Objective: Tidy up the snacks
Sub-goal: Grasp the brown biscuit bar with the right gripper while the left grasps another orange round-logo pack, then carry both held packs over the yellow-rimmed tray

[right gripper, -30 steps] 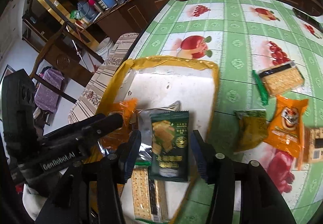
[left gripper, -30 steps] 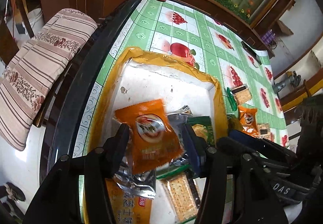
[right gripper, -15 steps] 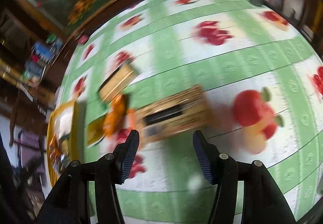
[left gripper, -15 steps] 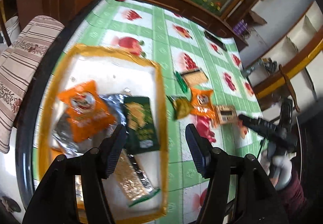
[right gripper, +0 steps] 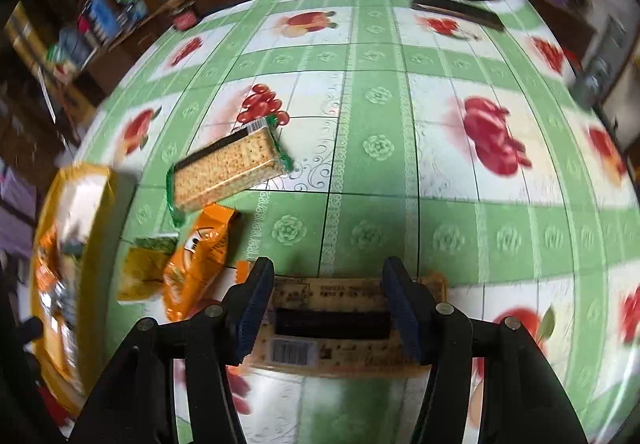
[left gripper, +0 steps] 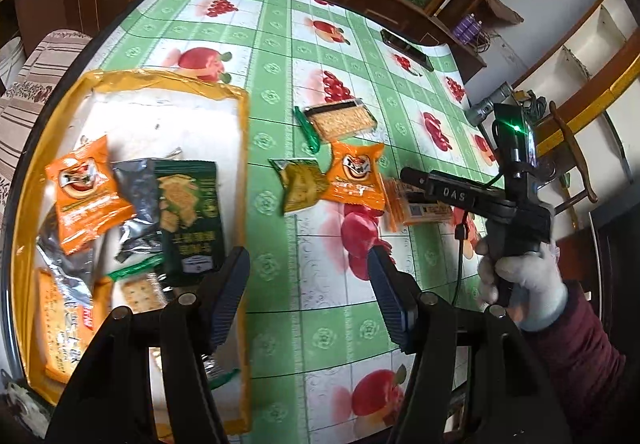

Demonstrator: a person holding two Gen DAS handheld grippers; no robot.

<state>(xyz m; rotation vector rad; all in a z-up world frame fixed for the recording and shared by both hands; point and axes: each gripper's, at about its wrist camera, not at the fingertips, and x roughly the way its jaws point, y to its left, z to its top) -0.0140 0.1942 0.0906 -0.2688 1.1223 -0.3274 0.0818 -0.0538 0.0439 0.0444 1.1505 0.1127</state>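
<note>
The right gripper hangs over the orange cracker pack on the worktop, its long axis running crosswise between the closing, not yet touching jaws. The left gripper (jaws apart, empty) hovers beside the yellow tray.

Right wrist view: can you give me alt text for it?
The right gripper, jaws closing, straddles a flat orange cracker box lying on the green fruit-print tablecloth. Beyond to the left lie an orange snack pouch, a yellow-green packet and a clear-wrapped cracker pack.
</note>
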